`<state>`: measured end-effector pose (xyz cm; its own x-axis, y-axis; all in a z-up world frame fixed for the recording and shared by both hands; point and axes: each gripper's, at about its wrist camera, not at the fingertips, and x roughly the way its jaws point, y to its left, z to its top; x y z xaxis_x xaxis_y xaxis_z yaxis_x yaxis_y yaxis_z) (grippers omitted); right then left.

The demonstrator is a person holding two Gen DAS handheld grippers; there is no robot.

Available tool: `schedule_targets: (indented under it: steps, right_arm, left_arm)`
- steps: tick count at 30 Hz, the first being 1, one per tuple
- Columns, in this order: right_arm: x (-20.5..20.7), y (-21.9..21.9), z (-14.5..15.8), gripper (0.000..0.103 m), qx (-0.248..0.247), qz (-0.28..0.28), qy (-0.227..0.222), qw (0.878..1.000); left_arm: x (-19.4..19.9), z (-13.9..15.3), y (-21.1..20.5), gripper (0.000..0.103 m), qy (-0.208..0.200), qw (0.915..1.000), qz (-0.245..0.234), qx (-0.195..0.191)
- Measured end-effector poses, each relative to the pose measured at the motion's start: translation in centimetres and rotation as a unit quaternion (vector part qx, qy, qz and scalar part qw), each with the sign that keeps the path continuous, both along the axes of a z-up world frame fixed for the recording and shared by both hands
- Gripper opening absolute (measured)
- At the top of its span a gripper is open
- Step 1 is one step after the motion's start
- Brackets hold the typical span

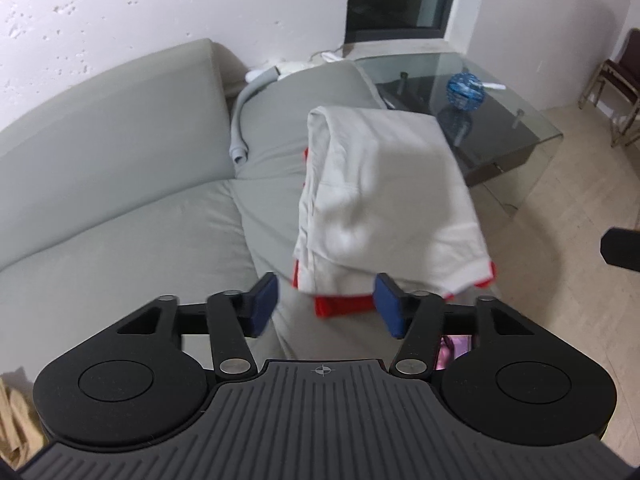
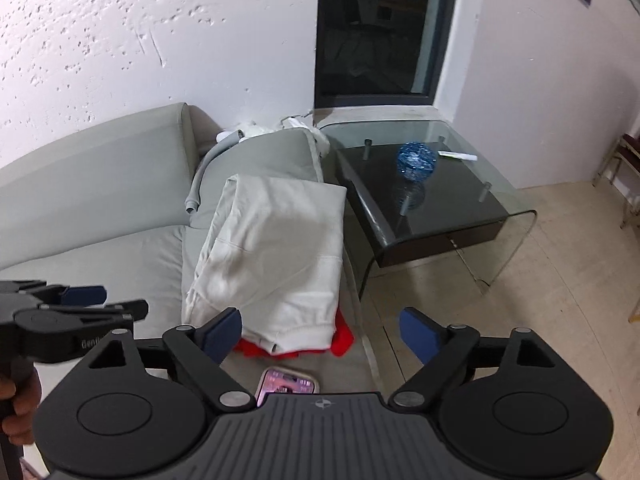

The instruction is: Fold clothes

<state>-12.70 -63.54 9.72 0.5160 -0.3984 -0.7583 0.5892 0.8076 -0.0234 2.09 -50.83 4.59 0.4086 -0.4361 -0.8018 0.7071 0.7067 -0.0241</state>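
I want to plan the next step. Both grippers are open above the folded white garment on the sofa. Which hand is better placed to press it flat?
Probably left. The left gripper frames the garment's near edge between its open jaws. The right gripper is open too, partly beyond the sofa edge.

Even, soft indoor light; dark window [image 2: 384, 28] gives none. Strong fisheye bending at edges. Folded garment [image 1: 384, 196] motion-blurred. Faint reflections on glass bench [image 2: 460, 136].

Both your wrist cameras look steeply down from near above the sofa [image 1: 120, 200], facing the wall, sharing the folded white garment [image 1: 384, 200] and the glass bench [image 2: 440, 184] beside the sofa.
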Motion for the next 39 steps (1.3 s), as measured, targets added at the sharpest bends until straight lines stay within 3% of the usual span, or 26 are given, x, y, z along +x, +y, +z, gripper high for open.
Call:
schedule_targets:
  steps: [9, 12, 23, 39]
  right_arm:
    - [-2.8, 3.8, 3.7, 0.092, -0.02, 0.011, -0.007, 1.0]
    - [-3.0, 5.0, 4.1, 0.092, -0.028, 0.017, -0.005, 0.999]
    - [-3.6, 6.5, 4.4, 0.093, -0.026, 0.033, -0.001, 0.999]
    - [-3.0, 5.6, 2.7, 0.093, 0.0, 0.029, 0.002, 1.0]
  left_arm:
    - [-3.6, 4.2, 4.2, 0.068, -0.018, 0.9996, -0.003, -0.023]
    - [-4.2, 4.3, 4.7, 0.074, -0.02, 0.9995, -0.003, -0.025]
    - [-4.3, 5.2, 5.1, 0.074, -0.015, 0.9994, 0.008, -0.031]
    - [-4.1, 3.8, 4.2, 0.074, -0.006, 0.9999, 0.007, -0.013]
